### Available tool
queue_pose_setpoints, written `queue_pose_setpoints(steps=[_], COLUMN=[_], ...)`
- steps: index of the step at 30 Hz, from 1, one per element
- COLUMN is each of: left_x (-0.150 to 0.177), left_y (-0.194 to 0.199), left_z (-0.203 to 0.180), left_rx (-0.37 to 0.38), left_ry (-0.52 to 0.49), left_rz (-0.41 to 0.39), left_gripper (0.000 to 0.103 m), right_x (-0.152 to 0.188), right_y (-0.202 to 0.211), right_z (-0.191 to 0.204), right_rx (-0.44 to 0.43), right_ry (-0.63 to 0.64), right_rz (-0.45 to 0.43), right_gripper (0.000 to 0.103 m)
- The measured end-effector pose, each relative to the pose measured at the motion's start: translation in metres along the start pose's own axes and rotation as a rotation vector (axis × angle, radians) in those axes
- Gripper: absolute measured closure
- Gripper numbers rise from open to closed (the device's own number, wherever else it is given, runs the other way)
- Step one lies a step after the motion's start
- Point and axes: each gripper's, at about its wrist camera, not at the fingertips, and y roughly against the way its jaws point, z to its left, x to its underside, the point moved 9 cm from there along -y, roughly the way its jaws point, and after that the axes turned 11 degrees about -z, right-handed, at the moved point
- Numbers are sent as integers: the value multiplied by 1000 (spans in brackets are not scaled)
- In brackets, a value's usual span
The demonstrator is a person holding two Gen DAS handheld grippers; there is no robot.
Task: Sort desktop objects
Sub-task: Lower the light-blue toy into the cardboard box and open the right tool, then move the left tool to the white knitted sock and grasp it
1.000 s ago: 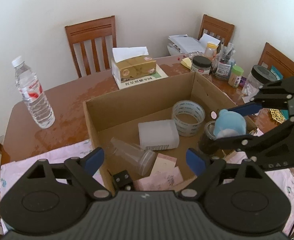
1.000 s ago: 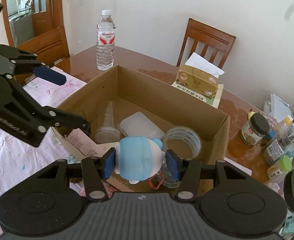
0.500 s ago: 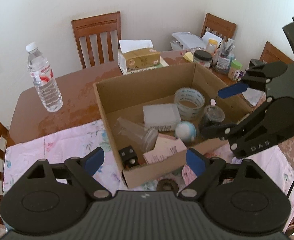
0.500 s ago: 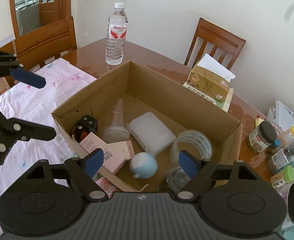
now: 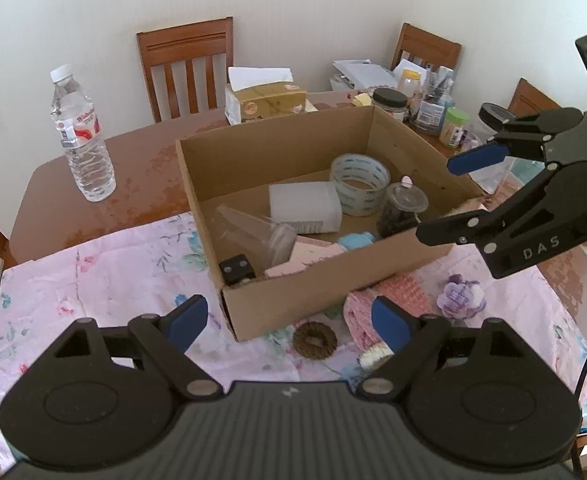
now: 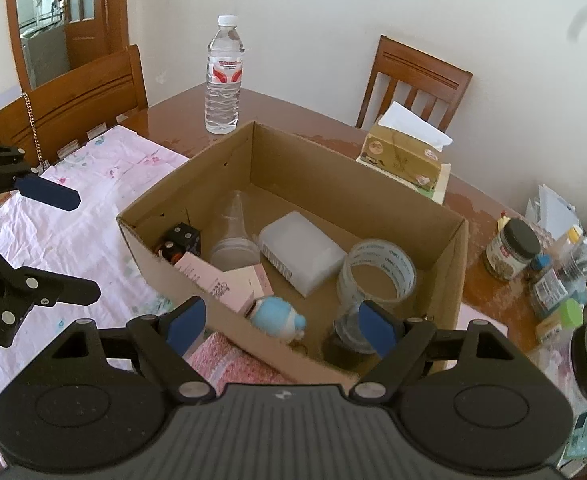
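Cardboard box (image 5: 325,296) mid-table, blue toy (image 6: 277,318) inside by near wall. Both grippers, left (image 5: 289,322) and right (image 6: 279,320), wide open, empty. Next: brown ring (image 5: 314,340) on cloth before box; approach from above, close gently.

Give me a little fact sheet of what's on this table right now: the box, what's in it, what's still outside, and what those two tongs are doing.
container: open cardboard box on the table
inside the box: tape roll, white plastic case, clear cup on its side, blue toy, pink cartons, black cube, dark jar
outside, on the cloth: brown ring, pink knitted piece, purple flower
elsewhere on the table: water bottle, tissue box
left tongs: open, empty
right tongs: open, empty, near the box's front edge
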Motion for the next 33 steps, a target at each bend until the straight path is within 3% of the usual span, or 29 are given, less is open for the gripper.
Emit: queue_pose_setpoints(steps=[9, 20, 33], left_x=[11, 45, 74], left_y=[13, 19, 21], left_z=[-14, -34, -49], left_rx=[20, 42, 86], left_ry=[-9, -29, -45], left_rz=[-4, 33, 74], left_gripper=[12, 12, 12], right_x=[23, 54, 83], right_y=[15, 23, 29], right_z=[6, 8, 18], right_rx=[24, 37, 39], right_ry=[-31, -158, -221], right_rz=[9, 47, 75], right_gripper=[16, 16, 15])
